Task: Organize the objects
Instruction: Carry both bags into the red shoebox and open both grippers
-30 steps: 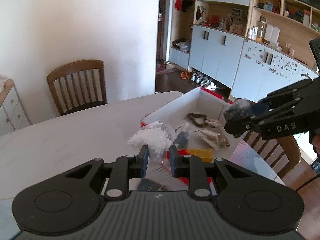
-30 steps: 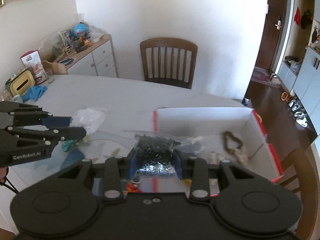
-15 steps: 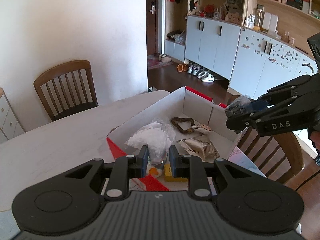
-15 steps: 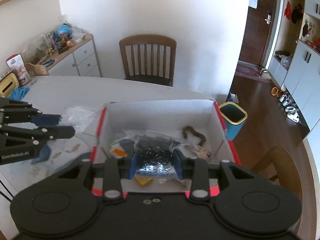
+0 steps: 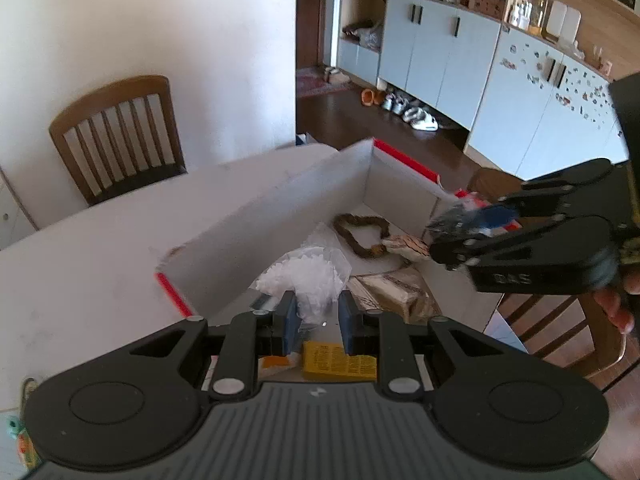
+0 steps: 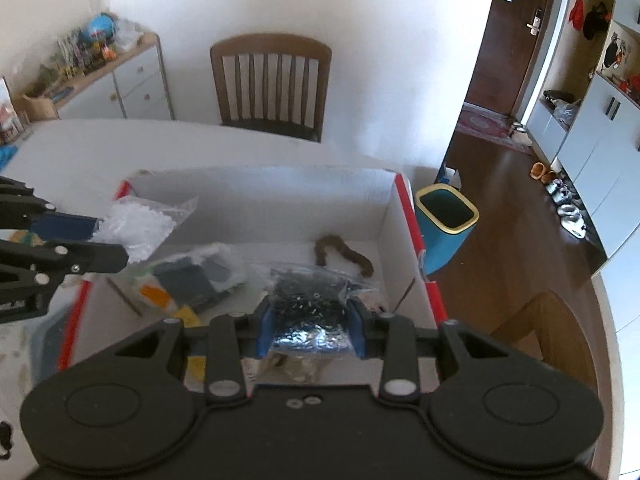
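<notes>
The left gripper (image 5: 318, 316) pinches a clear bag of white pieces (image 5: 304, 280) between its blue pads and holds it over the near-left part of the white box with red edges (image 5: 280, 216) on the table (image 5: 100, 232). The right gripper (image 6: 312, 324) clamps a clear bag of small dark pieces (image 6: 316, 300), its jaws held partly apart by the bag, above the box's right half. Inside the box lie a brown loop (image 5: 360, 234), a yellow packet (image 5: 338, 362) and a bag with dark blocks (image 6: 196, 276). A blue bin (image 6: 446, 226) stands on the floor beside the table
</notes>
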